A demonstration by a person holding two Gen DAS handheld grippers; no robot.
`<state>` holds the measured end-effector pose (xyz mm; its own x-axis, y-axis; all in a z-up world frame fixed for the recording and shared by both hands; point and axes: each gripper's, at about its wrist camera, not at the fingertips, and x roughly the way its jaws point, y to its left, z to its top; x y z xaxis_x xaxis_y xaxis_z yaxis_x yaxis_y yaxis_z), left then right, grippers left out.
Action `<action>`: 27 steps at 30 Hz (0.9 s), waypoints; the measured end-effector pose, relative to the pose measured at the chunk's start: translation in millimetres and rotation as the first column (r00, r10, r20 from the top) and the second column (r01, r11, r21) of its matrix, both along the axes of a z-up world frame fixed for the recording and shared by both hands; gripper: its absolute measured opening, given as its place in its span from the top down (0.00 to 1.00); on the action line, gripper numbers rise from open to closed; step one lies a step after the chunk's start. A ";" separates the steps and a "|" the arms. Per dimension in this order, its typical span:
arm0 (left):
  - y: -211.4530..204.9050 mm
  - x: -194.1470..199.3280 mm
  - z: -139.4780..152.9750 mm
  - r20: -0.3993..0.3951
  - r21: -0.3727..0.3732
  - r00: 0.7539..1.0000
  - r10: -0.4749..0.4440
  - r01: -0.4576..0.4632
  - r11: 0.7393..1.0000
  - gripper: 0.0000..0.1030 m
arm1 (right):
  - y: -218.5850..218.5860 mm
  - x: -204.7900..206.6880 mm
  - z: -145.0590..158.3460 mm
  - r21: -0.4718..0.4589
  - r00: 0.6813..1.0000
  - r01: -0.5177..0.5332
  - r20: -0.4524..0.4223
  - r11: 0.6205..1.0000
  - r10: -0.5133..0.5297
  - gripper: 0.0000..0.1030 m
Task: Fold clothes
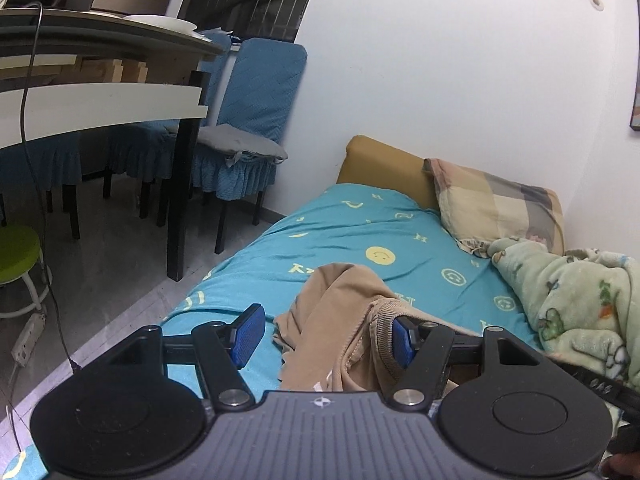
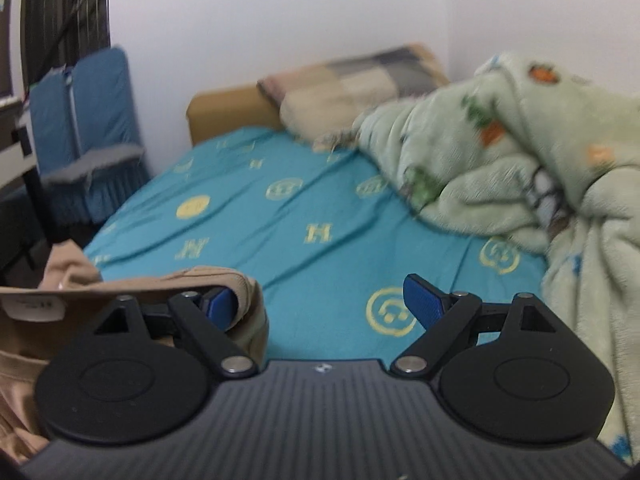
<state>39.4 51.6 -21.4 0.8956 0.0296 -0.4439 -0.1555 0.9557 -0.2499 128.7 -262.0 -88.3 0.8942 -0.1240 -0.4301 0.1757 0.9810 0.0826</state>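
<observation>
Both sets of jaws are wide open. The left gripper (image 1: 324,338) has the tan garment (image 1: 340,320) bunched between its jaws, ribbed hem against the right pad. The right gripper (image 2: 324,304) only has the hem draped over its left pad. Best bet: pinch each hem corner fully before lifting off the bed (image 2: 320,208).

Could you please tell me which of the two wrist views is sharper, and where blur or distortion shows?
Left wrist view: sharp, with the tan garment crisp, though the fisheye bends the table edge. Right wrist view: soft throughout, smearing the green blanket and pillow.
</observation>
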 end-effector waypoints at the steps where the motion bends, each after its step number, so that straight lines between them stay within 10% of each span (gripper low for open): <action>1: 0.9 -3.6 0.9 0.002 -0.004 1.000 0.004 -0.004 1.000 0.35 | 0.2 -7.0 5.8 -0.009 1.000 0.007 0.030 1.000 -0.007 0.15; 11: 31.7 -51.8 116.9 0.260 -0.075 0.965 0.046 -0.027 0.997 0.35 | 16.4 -80.9 136.6 -0.021 0.944 0.006 0.329 1.000 0.001 0.15; 21: 41.4 -126.6 334.2 0.560 -0.033 0.829 0.012 0.008 0.999 0.35 | 33.8 -184.0 378.0 -0.048 0.792 -0.029 0.609 0.998 0.052 0.15; 27: 41.0 -181.6 427.2 0.659 -0.041 0.752 0.002 0.033 0.999 0.34 | 41.8 -255.9 468.5 -0.109 0.714 0.012 0.697 0.994 0.067 0.14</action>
<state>-142.2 92.6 405.8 0.9668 0.0081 0.2552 0.0791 0.9408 -0.3295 -127.1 -220.2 380.1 0.9380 -0.1001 0.3317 0.0799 0.9940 0.0741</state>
